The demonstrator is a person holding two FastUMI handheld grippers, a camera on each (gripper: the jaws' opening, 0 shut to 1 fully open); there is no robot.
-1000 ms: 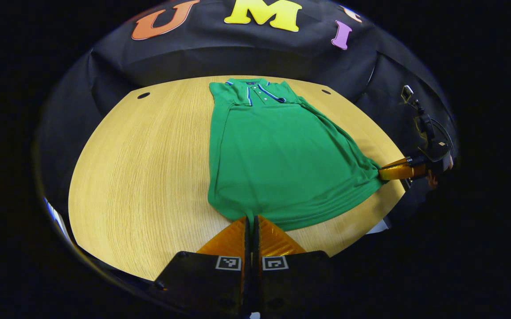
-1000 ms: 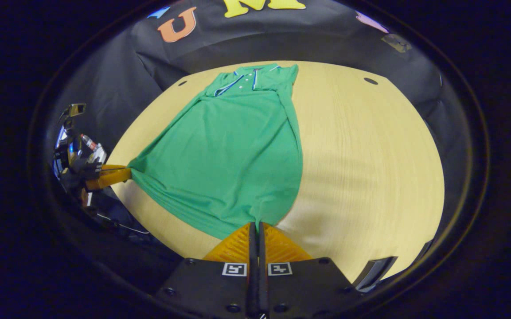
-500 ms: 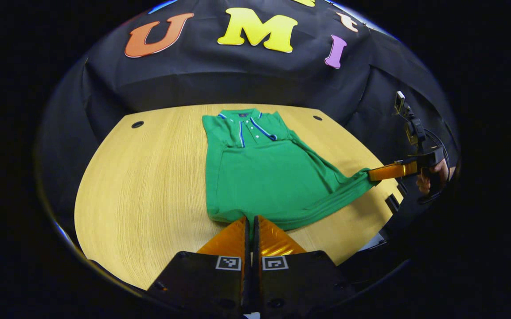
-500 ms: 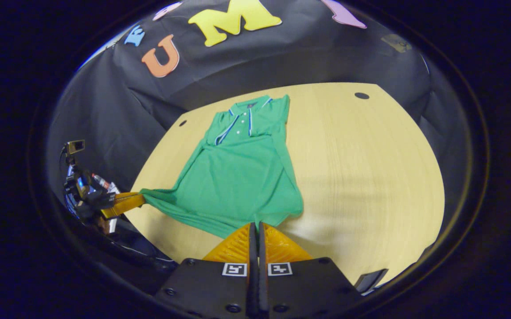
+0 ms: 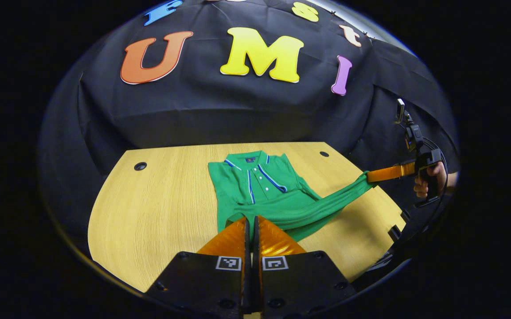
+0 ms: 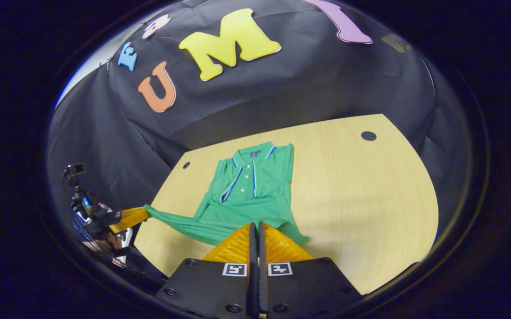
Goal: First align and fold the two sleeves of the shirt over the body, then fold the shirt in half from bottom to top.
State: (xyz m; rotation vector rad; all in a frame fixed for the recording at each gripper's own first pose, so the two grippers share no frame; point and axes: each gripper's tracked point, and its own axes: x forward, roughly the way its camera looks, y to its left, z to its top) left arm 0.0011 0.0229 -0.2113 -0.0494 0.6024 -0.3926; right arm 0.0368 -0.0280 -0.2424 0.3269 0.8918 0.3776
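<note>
My left gripper (image 5: 249, 221) has its 2 fingers pressed together on the bottom hem of the green shirt (image 5: 264, 190), the cloth pinched right at the tips. In the left gripper view the shirt spreads ahead of those tips, collar farthest from me, lying on the wooden table (image 5: 157, 204). The hem is lifted off the table and stretched taut as a band running from my left tips out to the right, where my right gripper (image 5: 372, 176) holds its other corner. That gripper is level, pointing back toward the shirt, and my hand (image 5: 428, 179) is wrapped around its grip at the far right, beyond the table's edge.

In the right gripper view the right gripper (image 6: 255, 227) is likewise clamped on the hem, fingers together with green cloth (image 6: 255, 190) caught between them. The shirt's upper part lies flat ahead of the tips, its placket and collar (image 6: 253, 155) facing up. The raised hem runs off to the left of these tips to the left gripper (image 6: 142, 213), which sits past the table's (image 6: 361, 186) left edge.
</note>
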